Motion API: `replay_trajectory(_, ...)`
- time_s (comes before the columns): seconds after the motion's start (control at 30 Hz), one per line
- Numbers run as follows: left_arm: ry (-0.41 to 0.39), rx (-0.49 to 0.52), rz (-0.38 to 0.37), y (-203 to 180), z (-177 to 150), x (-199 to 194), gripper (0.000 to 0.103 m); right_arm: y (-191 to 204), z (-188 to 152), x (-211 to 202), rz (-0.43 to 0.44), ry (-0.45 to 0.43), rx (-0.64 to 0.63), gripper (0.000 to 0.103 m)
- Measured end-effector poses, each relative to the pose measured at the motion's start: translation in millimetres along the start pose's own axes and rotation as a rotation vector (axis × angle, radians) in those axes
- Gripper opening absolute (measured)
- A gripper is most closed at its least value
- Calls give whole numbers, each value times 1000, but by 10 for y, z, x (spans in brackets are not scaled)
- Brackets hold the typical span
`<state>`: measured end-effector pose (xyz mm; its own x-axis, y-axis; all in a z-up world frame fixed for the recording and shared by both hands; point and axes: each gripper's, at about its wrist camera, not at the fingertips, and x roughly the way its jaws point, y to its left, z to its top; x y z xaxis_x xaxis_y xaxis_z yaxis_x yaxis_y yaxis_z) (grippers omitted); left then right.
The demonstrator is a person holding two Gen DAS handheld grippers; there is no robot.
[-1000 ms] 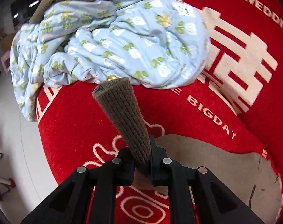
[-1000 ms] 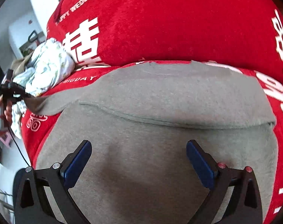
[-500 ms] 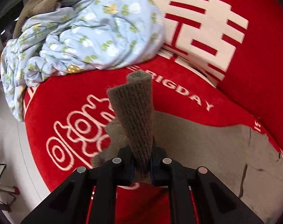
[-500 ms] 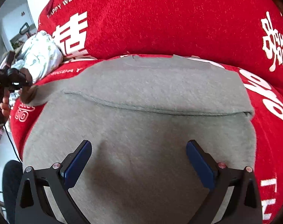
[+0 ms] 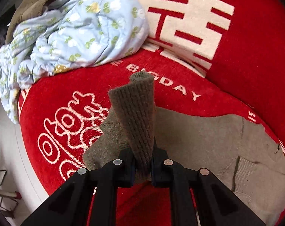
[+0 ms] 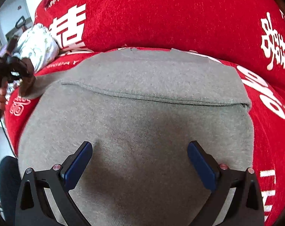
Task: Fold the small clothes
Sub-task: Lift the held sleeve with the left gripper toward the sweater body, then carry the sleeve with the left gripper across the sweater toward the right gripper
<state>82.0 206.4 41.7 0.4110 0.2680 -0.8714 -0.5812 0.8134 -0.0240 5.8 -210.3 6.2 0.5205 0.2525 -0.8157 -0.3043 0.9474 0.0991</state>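
Your left gripper (image 5: 142,169) pinches the ribbed cuff (image 5: 136,116), its sleeve running toward the grey sweater (image 6: 142,124) body on the red cover (image 6: 170,18), where your right gripper (image 6: 140,162) hovers agape.

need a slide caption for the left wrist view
Left gripper clamps the ribbed cuff of a grey sweater, lifting it over the red blanket.
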Motion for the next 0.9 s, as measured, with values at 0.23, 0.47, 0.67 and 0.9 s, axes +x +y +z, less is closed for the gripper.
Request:
replay_trajectory(0.23, -13, 28, -25, -178, 80, -214, 13, -8, 0, -28, 24, -6, -12, 101)
replay_trajectory(0.47, -14, 76, -66, -490, 47, -381, 13, -59, -5, -69, 33, -10, 3, 101)
replay_trajectory(0.67, -14, 134, -95, -847, -76, -482, 13, -98, -5, -94, 40, -11, 19, 101)
replay_trajectory(0.9, -1, 189, -123, -1220, -212, -558, 13, -79, -10, -111, 51, -9, 19, 102)
